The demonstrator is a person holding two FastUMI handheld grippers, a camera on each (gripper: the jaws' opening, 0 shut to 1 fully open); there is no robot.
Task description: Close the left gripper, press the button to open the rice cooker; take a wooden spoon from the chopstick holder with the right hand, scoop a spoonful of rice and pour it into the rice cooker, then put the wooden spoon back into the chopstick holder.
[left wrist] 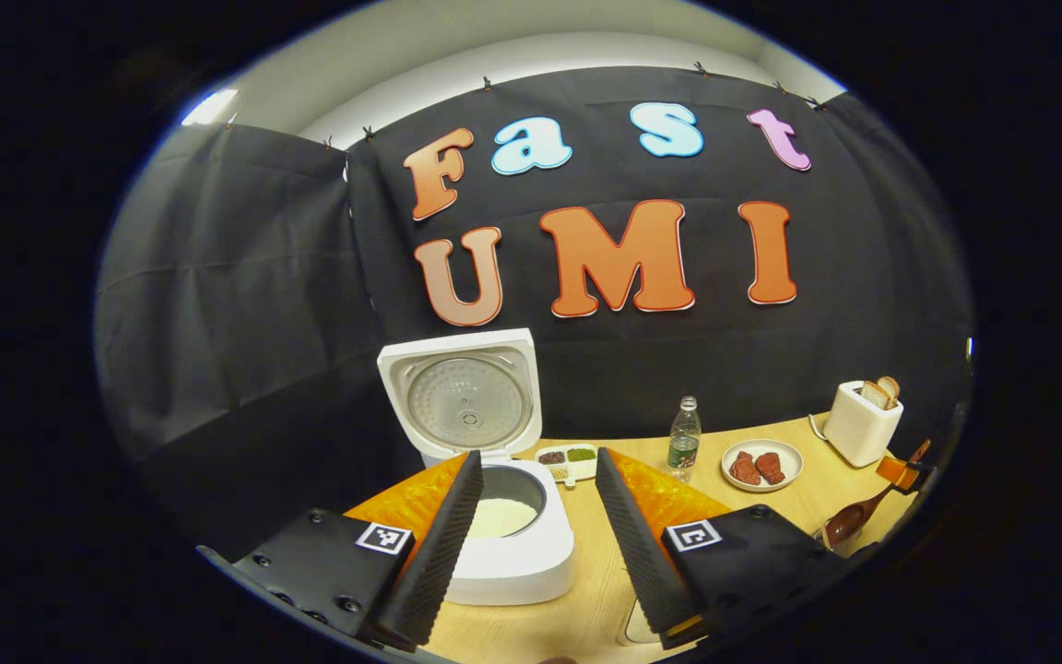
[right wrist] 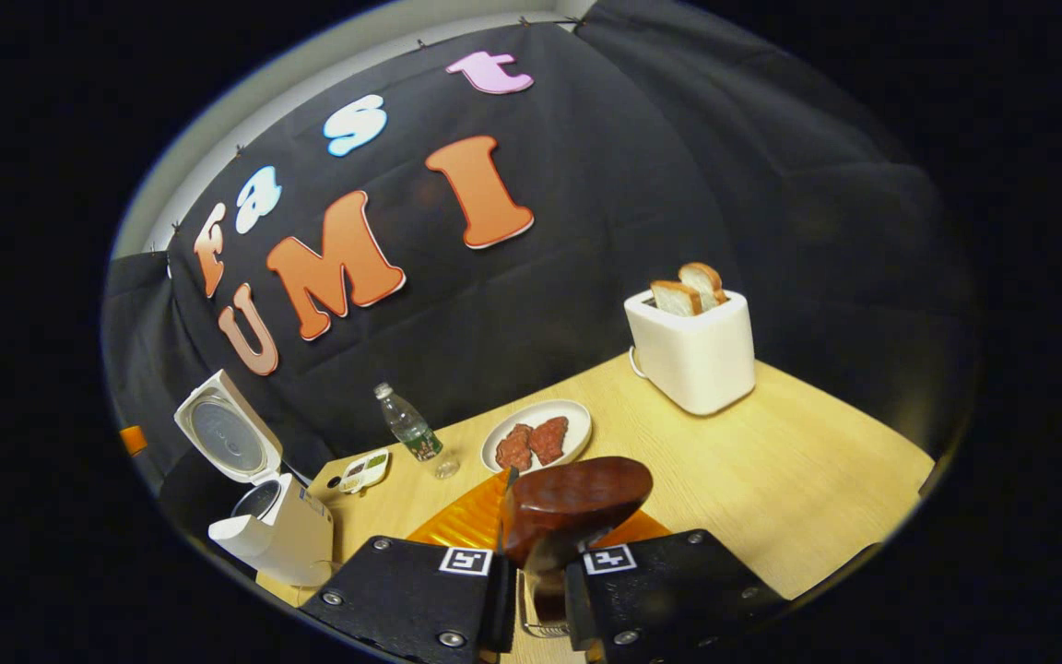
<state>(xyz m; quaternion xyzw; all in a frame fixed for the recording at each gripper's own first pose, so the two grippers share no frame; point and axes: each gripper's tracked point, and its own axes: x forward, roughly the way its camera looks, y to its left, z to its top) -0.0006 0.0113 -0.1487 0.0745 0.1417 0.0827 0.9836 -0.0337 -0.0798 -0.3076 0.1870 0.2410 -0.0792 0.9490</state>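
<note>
Wooden spoon: held in the right claw, both fingers pinching the handle low down, bowl standing up and forward from the tips toward 12 o'clock in the right gripper view. Long axis runs roughly along the claw's own forward line. Cannot tell whether the bowl carries rice; only its dark back face shows.

Rice cooker: lid up, at about 9 o'clock from the spoon in the right gripper view, near the left end of the surface. In the left gripper view the cooker sits directly ahead with white rice visible in the pot; the spoon shows low at 4 o'clock.

Left claw: fingers spread wide, holding nothing, straddling the cooker's line of sight.

Judgement: button step done. Left claw is nearer the cooker, but the spoon belongs to the right, which must swing toward 9 o'clock to reach the pot.

Chopstick holder: cannot place it with confidence.
</note>
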